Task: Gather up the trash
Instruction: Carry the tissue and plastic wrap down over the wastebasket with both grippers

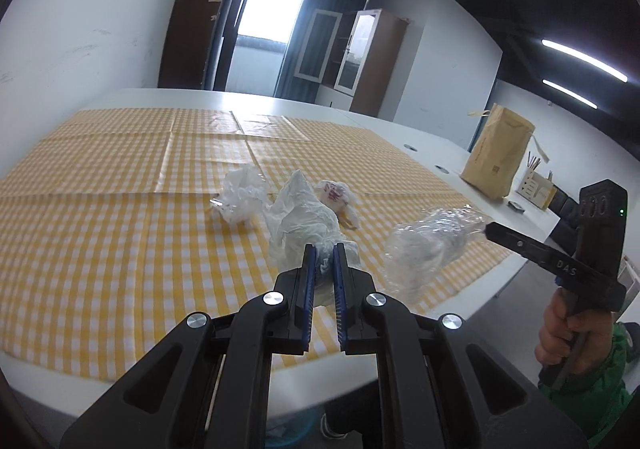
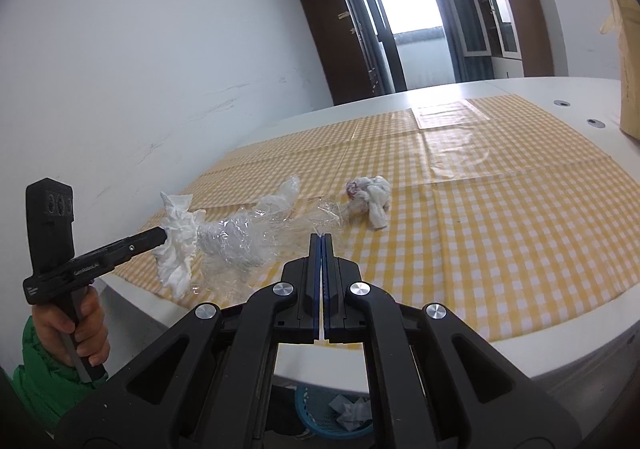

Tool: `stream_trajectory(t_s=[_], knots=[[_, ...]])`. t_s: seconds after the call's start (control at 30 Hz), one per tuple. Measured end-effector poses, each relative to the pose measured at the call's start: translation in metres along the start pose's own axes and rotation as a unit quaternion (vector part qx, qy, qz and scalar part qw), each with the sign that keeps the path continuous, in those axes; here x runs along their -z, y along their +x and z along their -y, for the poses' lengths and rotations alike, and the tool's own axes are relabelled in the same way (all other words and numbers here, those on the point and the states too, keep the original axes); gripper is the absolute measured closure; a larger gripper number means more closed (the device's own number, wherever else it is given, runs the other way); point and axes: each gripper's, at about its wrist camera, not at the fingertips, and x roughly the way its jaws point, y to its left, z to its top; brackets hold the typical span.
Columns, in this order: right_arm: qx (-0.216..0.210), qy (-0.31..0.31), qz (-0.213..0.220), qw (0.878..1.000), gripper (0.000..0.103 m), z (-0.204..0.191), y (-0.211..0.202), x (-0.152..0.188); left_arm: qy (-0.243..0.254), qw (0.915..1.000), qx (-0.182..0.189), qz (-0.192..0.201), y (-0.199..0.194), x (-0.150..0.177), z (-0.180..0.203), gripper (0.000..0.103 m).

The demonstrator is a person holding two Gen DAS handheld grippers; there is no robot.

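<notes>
Our biggest worry is the white crumpled bag (image 1: 304, 225) pinched in the left gripper (image 1: 323, 261): the blue pads nip only its near end, so if we swing toward the blue basket (image 2: 320, 411) under the table edge at about six o'clock, the thin film could slide out and drop on the floor. The same goes for the clear plastic wrap (image 1: 432, 245), which the right gripper (image 2: 321, 249) holds clamped by a thin corner; from the right wrist view its jaws look pressed together with barely any film between them, and the rest of the wrap trails over the yellow checked tablecloth (image 2: 500, 233) at ten o'clock, so it could snag on the other bag or tear free. Both pieces sit near each other, and lifting them together risks tangling. As for pose, we judge both tools to be held low and roughly level just above the near table edge, the left one pointing toward twelve o'clock, the right one angled in from three o'clock in the left view, each gripped by a hand in a green sleeve. Two more bits remain on the cloth farther out: a white wad (image 1: 240, 197) at eleven o'clock and a red-printed tissue ball (image 1: 336, 197) at one o'clock.
</notes>
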Motion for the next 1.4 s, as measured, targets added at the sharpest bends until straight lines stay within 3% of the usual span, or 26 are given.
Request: stream_trajectory(t_s=[0.33, 0.73, 1.07, 1.4], knots=[[0.0, -0.015, 0.001, 1.0, 0.103, -0.022, -0.032, 0.03, 0.006, 0.9995, 0.023, 0.022, -0.053, 0.029, 0.026, 0.095], [0.0, -0.033, -0.029, 0.999, 0.103, -0.041, -0.056, 0.084, 0.007, 0.9993, 0.035, -0.005, -0.078, 0.077, 0.035, 0.095], [0.002, -0.046, -0.074, 0.996, 0.103, -0.05, -0.051, 0.123, 0.003, 0.9975, 0.037, -0.06, -0.062, 0.123, 0.032, 0.095], [0.027, -0.049, -0.14, 0.989, 0.103, -0.044, -0.011, 0.169, -0.016, 0.9925, 0.027, -0.119, -0.015, 0.157, 0.013, 0.095]])
